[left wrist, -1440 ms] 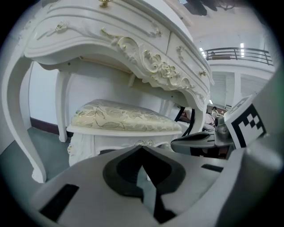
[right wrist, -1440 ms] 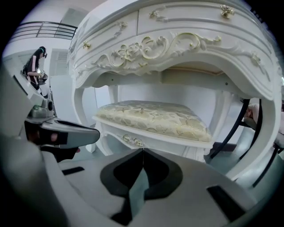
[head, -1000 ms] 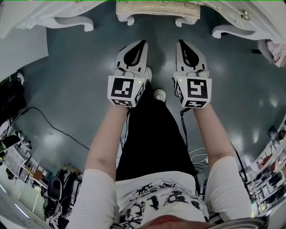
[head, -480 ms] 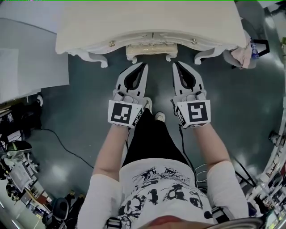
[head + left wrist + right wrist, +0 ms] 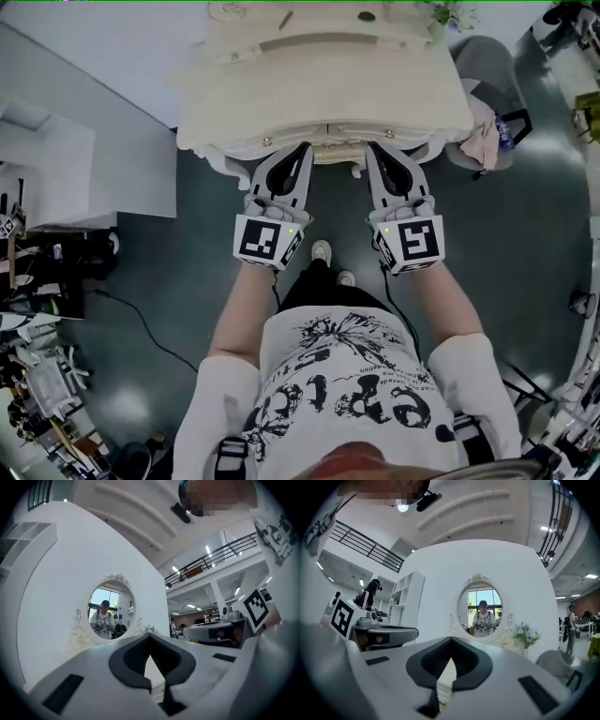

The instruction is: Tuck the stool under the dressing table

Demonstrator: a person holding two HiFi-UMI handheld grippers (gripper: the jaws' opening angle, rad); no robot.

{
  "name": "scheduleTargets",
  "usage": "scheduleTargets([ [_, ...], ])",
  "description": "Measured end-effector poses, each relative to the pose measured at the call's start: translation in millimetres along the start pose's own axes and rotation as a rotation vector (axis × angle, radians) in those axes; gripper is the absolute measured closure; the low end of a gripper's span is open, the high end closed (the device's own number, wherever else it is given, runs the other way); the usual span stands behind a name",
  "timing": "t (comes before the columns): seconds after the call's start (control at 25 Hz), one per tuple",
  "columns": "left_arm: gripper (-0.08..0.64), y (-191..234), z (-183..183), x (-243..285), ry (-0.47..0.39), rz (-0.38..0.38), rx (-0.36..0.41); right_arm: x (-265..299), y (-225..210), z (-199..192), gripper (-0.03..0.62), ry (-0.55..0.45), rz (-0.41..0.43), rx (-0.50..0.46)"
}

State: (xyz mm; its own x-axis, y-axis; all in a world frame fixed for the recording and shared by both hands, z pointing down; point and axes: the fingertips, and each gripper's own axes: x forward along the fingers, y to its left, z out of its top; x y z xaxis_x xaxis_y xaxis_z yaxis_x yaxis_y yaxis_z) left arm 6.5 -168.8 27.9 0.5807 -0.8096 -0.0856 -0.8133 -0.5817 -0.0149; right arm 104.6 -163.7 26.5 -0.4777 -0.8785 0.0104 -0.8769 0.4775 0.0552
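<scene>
The cream dressing table [image 5: 319,94] fills the top middle of the head view. Only a strip of the stool [image 5: 336,156] shows under its front edge, between my two grippers. My left gripper [image 5: 304,147] and right gripper [image 5: 373,148] are held side by side, tips at the table's front edge, both shut on nothing. In the left gripper view the shut left gripper [image 5: 150,636] points at the round mirror [image 5: 110,607]. In the right gripper view the shut right gripper [image 5: 451,640] faces the same mirror [image 5: 483,609], which reflects a person.
A grey chair [image 5: 486,64] with a pink cloth [image 5: 482,146] stands right of the table. A white shelf unit [image 5: 56,169] is at the left, and a cable [image 5: 141,323] crosses the dark floor. A vase of flowers [image 5: 526,633] stands on the table.
The head view has pulled back and up, so the whole table top now shows. The stool lies deeper under the table. Both grippers stay shut, their tips now at the table's edge.
</scene>
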Motion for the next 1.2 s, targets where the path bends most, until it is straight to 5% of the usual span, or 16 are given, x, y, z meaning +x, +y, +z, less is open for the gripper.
scheduleTargets([
  [0.24, 0.543, 13, 43, -10, 0.04, 0.027, 0.02, 1, 13, 36, 0.577, -0.022, 0.024, 0.055],
  [1.2, 0.543, 61, 50, 15, 0.11, 0.04, 0.018, 47, -7, 36, 0.577, 0.025, 0.026, 0.011],
])
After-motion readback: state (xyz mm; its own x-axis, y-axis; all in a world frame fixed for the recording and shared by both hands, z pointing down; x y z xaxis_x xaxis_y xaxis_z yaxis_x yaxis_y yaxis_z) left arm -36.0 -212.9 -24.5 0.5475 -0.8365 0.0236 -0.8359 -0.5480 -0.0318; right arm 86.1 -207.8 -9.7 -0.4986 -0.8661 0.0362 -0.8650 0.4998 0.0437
